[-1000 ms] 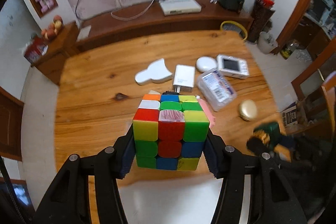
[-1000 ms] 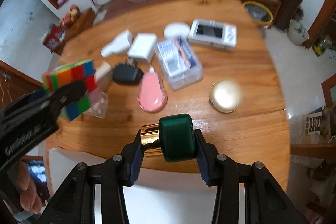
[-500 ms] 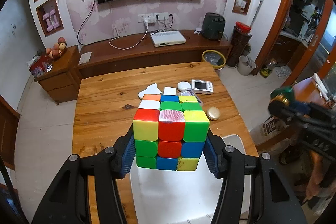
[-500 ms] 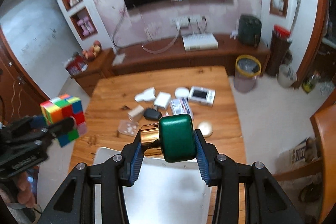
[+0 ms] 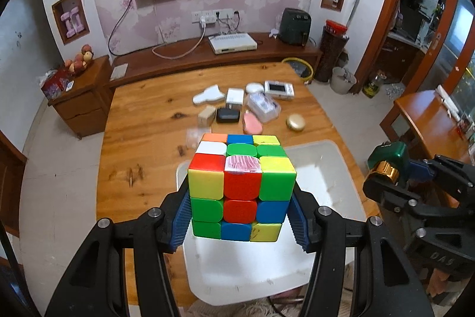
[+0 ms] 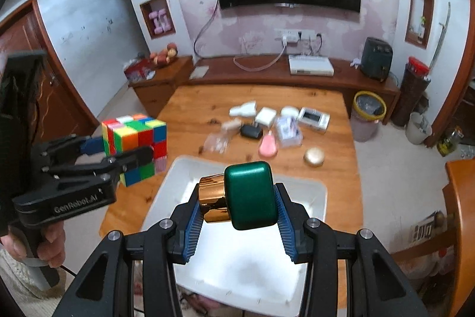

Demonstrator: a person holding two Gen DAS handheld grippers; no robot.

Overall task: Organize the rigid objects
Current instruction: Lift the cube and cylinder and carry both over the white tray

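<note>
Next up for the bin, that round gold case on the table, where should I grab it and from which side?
Grip the gold case across its rim, from straight above. It lies flat as a low dome with bare wood all round it, so opposite edges look free; the smooth curved top would likely slip, so close the tool low on the sides.

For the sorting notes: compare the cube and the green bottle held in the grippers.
The cube is many-coloured, with square tiles; the bottle is plain dark green with a shiny gold cap. The cube is boxy with flat faces; the bottle is rounded and lies sideways, cap pointing left in the right wrist view. The cube is in the left gripper, the bottle in the right gripper. Both are clamped between jaws above the white bin.
</note>
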